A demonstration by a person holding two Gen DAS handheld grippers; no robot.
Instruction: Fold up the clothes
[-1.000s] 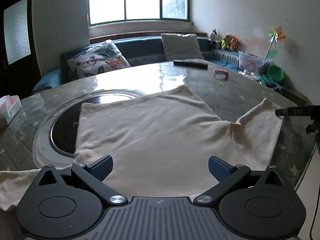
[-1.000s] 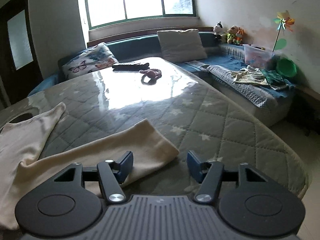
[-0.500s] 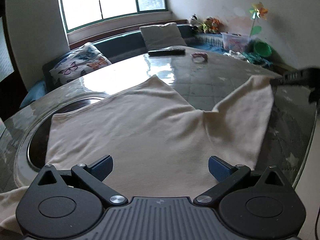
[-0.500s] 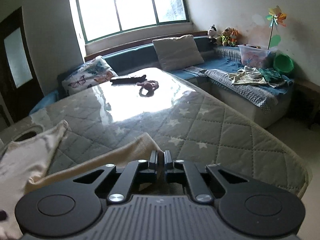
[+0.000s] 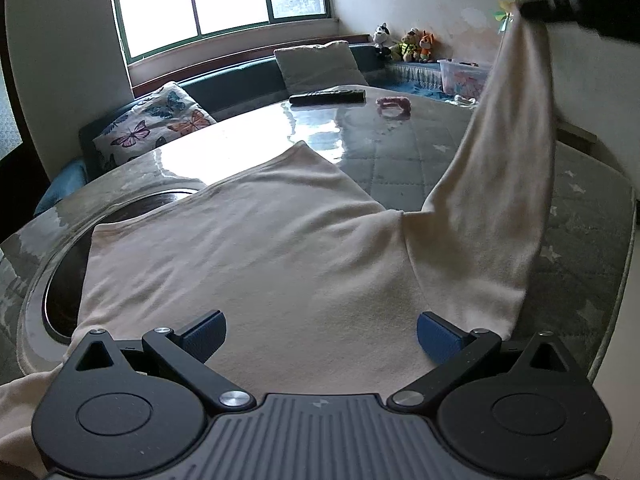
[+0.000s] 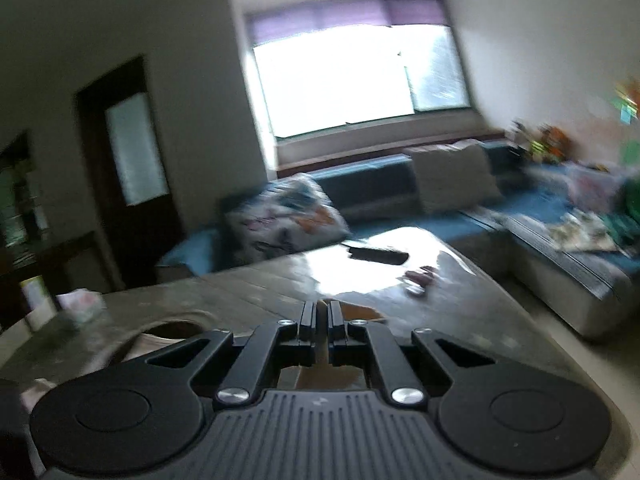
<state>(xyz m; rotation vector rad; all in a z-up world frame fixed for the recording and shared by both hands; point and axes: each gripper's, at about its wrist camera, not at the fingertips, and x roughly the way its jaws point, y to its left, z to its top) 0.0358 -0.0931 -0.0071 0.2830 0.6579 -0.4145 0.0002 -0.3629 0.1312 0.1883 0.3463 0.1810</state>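
A cream long-sleeved top (image 5: 248, 256) is spread flat across a round quilted table (image 5: 580, 200), its body covering part of the dark circular inset (image 5: 60, 280) at the table's left side. One sleeve (image 5: 504, 184) is lifted clear of the table and held at its cuff by the right gripper (image 5: 560, 0), seen at the upper right of the left wrist view; in the blurred right wrist view the jaws of that gripper (image 6: 321, 316) are pressed together on a strip of cream fabric. The left gripper (image 5: 320, 334) is held over the near edge of the top with its blue-padded fingers (image 5: 204, 334) spread wide and nothing between them. Beyond the top, a black remote control (image 5: 328, 97) and a pink hair tie (image 5: 394, 105) are seen on the table's far side. A butterfly-print cushion (image 5: 154, 128) is propped on the blue sofa (image 5: 240, 88) behind the table.
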